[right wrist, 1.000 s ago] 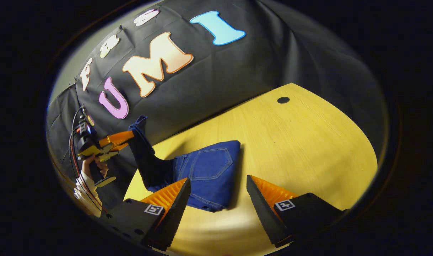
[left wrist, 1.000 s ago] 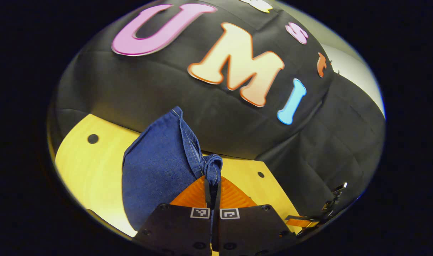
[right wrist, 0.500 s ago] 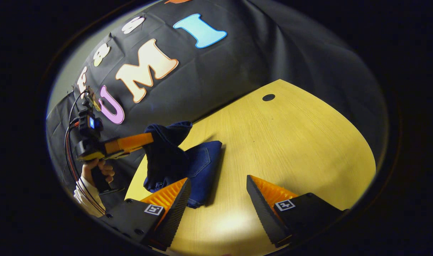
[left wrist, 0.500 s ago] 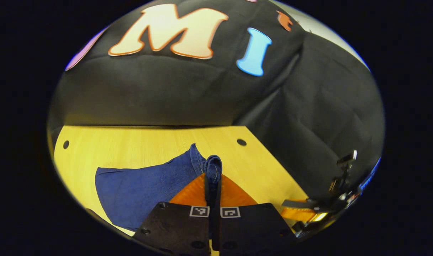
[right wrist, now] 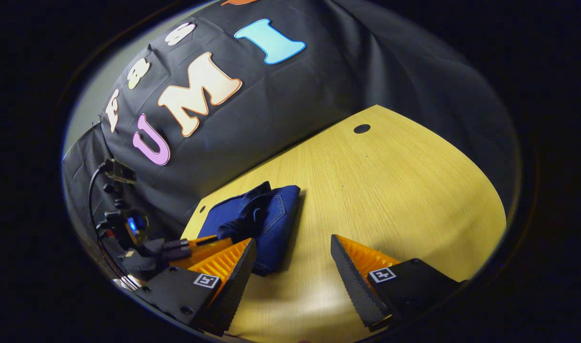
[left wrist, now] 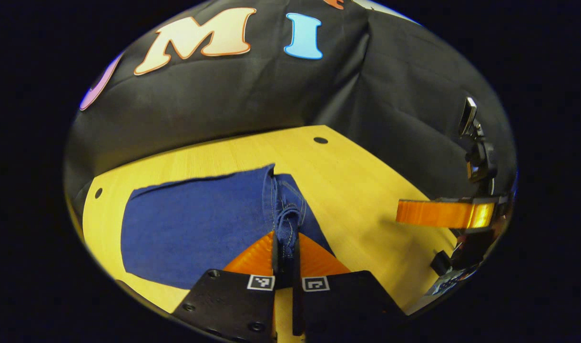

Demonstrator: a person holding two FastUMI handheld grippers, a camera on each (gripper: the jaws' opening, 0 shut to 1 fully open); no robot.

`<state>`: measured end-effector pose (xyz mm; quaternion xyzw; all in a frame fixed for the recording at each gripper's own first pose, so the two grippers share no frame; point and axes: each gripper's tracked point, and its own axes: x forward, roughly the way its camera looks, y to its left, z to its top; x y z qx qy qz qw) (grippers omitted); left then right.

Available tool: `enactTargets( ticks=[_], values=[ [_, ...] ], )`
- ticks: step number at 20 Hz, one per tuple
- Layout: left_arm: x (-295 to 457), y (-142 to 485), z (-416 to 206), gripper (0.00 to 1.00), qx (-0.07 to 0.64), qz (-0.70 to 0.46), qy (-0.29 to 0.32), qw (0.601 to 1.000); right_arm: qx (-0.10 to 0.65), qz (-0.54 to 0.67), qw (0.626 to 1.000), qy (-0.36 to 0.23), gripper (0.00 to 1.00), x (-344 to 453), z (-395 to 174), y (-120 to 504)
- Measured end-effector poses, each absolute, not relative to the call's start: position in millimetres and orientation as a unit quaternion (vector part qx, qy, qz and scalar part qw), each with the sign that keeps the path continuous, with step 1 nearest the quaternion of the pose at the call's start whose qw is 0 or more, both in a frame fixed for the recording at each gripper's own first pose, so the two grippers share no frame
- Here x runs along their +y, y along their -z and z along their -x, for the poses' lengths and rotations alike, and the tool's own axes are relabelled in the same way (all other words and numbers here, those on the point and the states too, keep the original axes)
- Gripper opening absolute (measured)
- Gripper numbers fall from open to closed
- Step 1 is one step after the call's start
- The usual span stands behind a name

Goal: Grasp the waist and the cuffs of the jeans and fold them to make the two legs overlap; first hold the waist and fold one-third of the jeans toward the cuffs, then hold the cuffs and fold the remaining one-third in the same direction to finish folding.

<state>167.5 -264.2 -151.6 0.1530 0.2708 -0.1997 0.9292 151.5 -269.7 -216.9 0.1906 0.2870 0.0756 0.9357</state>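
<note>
The left hand-held gripper (left wrist: 285, 247), clamped on the cuffs (left wrist: 287, 224), has lowered them onto the folded jeans (right wrist: 261, 219) on the counter (right wrist: 390, 190); final fold nearly complete. The right hand-held gripper (right wrist: 292, 259) stands apart, empty.

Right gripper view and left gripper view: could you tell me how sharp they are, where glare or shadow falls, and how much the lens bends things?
Left gripper view: sharp; the table's far edge bows strongly, and the jeans are evenly lit.
Right gripper view: sharp; a soft glare patch lies on the table near the right gripper, and a narrow shadow runs beside the jeans.
</note>
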Motion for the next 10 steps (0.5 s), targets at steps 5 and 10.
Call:
enactTargets(
  ticks=[5, 10],
  values=[
    [-264.5, 144.3, -136.6, 0.67, 0.262, -0.108, 0.21, 0.936, 0.266, -0.172, 0.946, -0.067, 0.97, -257.6, -146.5, 202.5],
    [-216.2, 94.6, -111.7, 0.94, 0.212, -0.122, 0.178, 0.953, 0.229, -0.172, 0.957, -0.057, 0.97, -222.2, -134.7, 179.4]
  ],
)
